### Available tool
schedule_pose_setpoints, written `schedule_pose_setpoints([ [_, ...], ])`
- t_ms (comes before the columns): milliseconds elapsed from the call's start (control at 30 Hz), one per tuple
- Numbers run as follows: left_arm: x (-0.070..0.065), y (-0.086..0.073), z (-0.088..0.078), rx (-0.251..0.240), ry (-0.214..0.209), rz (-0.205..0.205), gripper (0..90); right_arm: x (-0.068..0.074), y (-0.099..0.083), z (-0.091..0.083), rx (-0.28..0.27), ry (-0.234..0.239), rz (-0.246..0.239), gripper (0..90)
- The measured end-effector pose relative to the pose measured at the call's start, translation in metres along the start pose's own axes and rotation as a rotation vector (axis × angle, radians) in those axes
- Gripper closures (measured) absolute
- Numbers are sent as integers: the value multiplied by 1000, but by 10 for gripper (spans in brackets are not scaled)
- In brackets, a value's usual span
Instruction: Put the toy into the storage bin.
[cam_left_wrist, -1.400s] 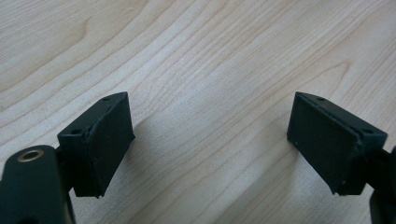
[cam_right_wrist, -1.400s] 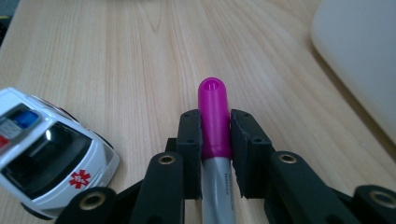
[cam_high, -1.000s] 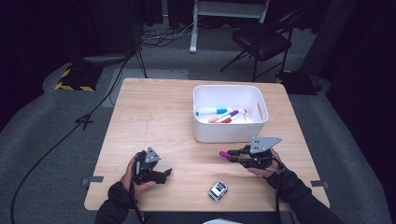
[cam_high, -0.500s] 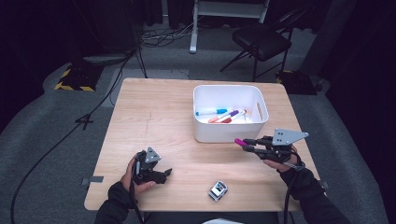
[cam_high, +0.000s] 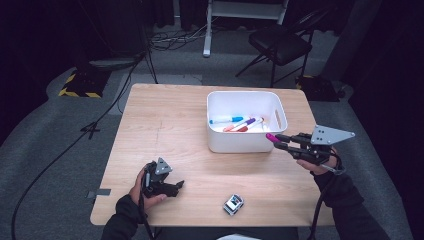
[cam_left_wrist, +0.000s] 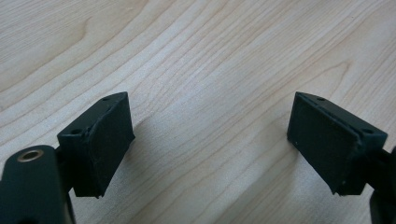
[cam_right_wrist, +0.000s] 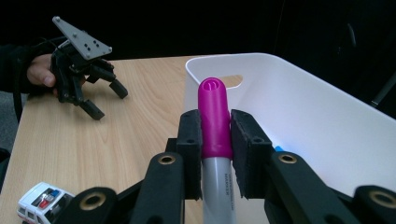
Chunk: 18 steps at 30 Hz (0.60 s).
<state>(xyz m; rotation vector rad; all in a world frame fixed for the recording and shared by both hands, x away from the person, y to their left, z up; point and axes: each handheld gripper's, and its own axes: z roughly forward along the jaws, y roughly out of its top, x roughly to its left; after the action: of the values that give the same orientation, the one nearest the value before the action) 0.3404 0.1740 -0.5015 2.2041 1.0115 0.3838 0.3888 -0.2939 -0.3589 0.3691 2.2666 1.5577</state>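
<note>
A: Where was the grey marker with the magenta cap?
B: Pinched in the right gripper, at three o'clock of the white plastic bin.
A: And the left gripper?
B: Spread, empty, on the wooden table.

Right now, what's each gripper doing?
Left gripper: open, empty, resting on the table.
Right gripper: shut on the pink-capped marker, beside the white bin.

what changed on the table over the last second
The right gripper, shut on the magenta-capped marker, rose and swung right, from in front of the white bin to beside its right end. The left gripper stayed open and in place; the toy car and the markers in the bin did not move.
</note>
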Motion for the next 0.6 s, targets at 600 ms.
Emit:
schedule_pose_setpoints([
  [600,0,0,0,1,1,0,146,-37,48,12,28,-77,-54,749],
])
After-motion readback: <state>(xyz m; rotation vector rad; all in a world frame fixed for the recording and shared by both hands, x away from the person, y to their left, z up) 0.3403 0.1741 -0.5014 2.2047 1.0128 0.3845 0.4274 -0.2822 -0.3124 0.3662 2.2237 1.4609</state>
